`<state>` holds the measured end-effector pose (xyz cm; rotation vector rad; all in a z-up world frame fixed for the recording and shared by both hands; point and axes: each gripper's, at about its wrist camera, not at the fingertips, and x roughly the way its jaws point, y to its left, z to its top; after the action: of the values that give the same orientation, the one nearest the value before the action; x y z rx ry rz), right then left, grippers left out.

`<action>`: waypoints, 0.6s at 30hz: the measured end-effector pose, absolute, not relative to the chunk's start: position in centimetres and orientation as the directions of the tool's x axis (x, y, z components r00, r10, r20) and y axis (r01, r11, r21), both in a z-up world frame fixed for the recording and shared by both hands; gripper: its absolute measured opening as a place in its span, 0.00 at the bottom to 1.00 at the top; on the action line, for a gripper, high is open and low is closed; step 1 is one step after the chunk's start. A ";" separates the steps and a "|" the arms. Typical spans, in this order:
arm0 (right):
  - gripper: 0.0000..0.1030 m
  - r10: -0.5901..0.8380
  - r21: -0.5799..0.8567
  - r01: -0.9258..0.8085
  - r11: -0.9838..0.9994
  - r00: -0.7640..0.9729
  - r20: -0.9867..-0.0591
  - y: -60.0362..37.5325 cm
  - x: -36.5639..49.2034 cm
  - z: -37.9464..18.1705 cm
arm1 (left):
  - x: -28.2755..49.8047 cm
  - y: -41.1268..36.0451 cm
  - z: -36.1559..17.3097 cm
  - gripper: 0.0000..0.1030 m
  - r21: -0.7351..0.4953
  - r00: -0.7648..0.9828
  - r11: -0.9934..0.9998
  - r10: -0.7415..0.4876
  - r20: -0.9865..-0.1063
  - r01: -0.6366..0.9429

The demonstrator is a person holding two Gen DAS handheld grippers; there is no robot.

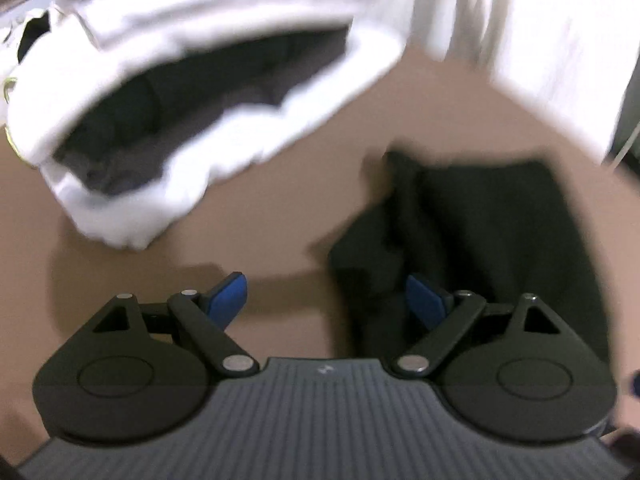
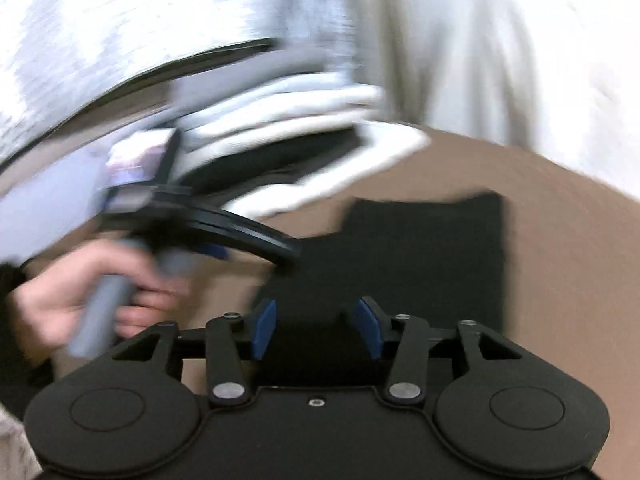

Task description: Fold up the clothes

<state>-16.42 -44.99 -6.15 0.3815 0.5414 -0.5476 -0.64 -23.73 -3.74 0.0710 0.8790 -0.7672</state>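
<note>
A white fabric basket (image 1: 120,216) sits on the brown table (image 1: 280,208) with dark clothes (image 1: 192,96) inside; no writing is legible. Beside it lies a folded black garment (image 2: 420,256). Left gripper (image 1: 326,300) gapes wide and empty; right gripper (image 2: 316,330) stands parted over the garment, not pinching it.

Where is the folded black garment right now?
The black garment lies flat on the brown tabletop, right-centre in both wrist views, just beyond the right gripper, near the white basket.

Motion blur smears my left gripper (image 2: 208,240) and the hand (image 2: 80,300) holding it. Beyond the black garment (image 2: 420,264), the white basket (image 1: 192,120) blurs, its contents unreadable to me.
</note>
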 end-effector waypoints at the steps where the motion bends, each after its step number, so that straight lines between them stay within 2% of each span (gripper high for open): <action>1: 0.50 -0.399 0.218 0.612 0.760 0.705 -0.586 -45.8 -17.5 -6.5 | -0.6 -23.2 -3.2 0.85 -0.299 0.371 0.709 -0.624 -0.688 0.639; 4: 0.54 -0.426 0.266 0.697 0.666 0.648 -0.632 -47.7 -20.1 -8.0 | -0.6 -23.0 -3.3 0.87 -0.451 0.263 0.603 -0.745 -0.613 0.658; 7: 0.55 -0.423 0.315 0.747 0.586 0.613 -0.668 -49.5 -20.6 -10.4 | -1.0 -25.8 -4.9 0.86 -0.458 0.216 0.586 -0.742 -0.634 0.669; 12: 0.55 -0.395 0.383 0.767 0.515 0.609 -0.687 -50.8 -20.2 -12.9 | -1.8 -28.8 -7.5 0.77 -0.222 0.256 0.658 -0.550 -0.795 0.720; 15: 0.56 -0.405 0.355 0.774 0.524 0.593 -0.696 -50.6 -20.2 -13.1 | -1.8 -27.7 -6.8 0.78 -0.156 0.314 0.702 -0.492 -0.812 0.695; 18: 0.59 -0.401 0.372 0.784 0.497 0.588 -0.703 -50.8 -20.6 -13.4 | -1.4 -26.6 -6.7 0.76 -0.038 0.394 0.750 -0.389 -0.833 0.660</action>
<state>-20.57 -50.78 -13.39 0.7407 0.5860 -0.7684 -1.44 -26.55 -6.71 0.3223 0.9542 -0.6796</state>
